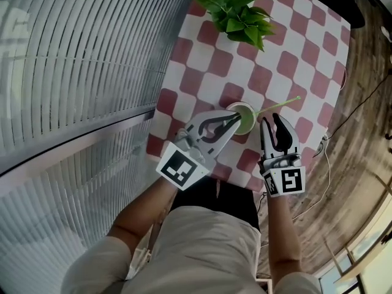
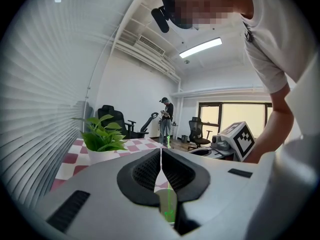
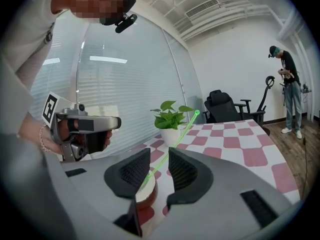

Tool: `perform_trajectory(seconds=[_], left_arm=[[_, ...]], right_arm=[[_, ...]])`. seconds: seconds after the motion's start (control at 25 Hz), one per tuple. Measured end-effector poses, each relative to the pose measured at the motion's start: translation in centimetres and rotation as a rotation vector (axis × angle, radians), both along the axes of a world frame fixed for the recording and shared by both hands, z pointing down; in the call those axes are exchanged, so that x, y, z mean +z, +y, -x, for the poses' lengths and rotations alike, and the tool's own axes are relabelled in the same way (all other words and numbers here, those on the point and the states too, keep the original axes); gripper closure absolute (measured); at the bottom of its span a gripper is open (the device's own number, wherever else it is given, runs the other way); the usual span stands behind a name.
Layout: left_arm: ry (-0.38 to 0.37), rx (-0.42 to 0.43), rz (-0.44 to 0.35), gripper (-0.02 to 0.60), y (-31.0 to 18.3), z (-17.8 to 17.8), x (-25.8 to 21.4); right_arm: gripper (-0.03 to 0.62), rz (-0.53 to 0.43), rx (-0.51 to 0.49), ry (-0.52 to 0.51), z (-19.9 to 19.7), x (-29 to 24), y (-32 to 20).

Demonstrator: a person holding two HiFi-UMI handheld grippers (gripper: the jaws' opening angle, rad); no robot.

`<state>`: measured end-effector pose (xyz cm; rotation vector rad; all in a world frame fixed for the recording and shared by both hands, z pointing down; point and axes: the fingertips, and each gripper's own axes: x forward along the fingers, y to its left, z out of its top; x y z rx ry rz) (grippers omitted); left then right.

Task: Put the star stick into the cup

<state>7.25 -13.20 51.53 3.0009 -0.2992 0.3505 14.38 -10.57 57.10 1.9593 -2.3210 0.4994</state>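
A pale green cup (image 1: 246, 111) stands on the red-and-white checked table (image 1: 306, 54). A thin green star stick (image 1: 280, 106) leans out of the cup toward the right. My left gripper (image 1: 236, 120) has its jaws closed at the cup's left rim. In the left gripper view its pads (image 2: 150, 170) meet, with the cup (image 2: 165, 200) showing just beneath them. My right gripper (image 1: 272, 122) is open just right of the cup, apart from the stick. In the right gripper view (image 3: 159, 154) the stick (image 3: 180, 134) runs up between the spread jaws, with the cup (image 3: 145, 194) below.
A potted green plant (image 1: 239, 14) stands at the table's far end. A glass wall with blinds (image 1: 73, 72) runs along the left. A cable (image 1: 327, 164) lies on the wooden floor at the right. A person (image 3: 290, 89) stands far off among office chairs (image 3: 225, 106).
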Motion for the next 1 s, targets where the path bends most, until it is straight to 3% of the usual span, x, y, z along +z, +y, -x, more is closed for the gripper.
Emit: perform_trajectory(seconds=[0.24, 0.64, 1.0], left_arm=[[0.039, -0.003, -0.001, 0.543, 0.3, -0.8, -1.3], [0.041, 0.025, -0.042, 0.543, 1.4, -1.1, -4.8], [0.079, 0.010, -0.020, 0.545, 2.5, -0.5, -9.1]], right_arm=[[0.485, -0.004, -0.014, 0.032, 0.2, -1.2, 0.5], [0.496, -0.010, -0.033, 0.051, 0.6, -4.2, 1.4], [0.536, -0.057, -0.067, 0.042, 1.7, -10.4, 2.2]])
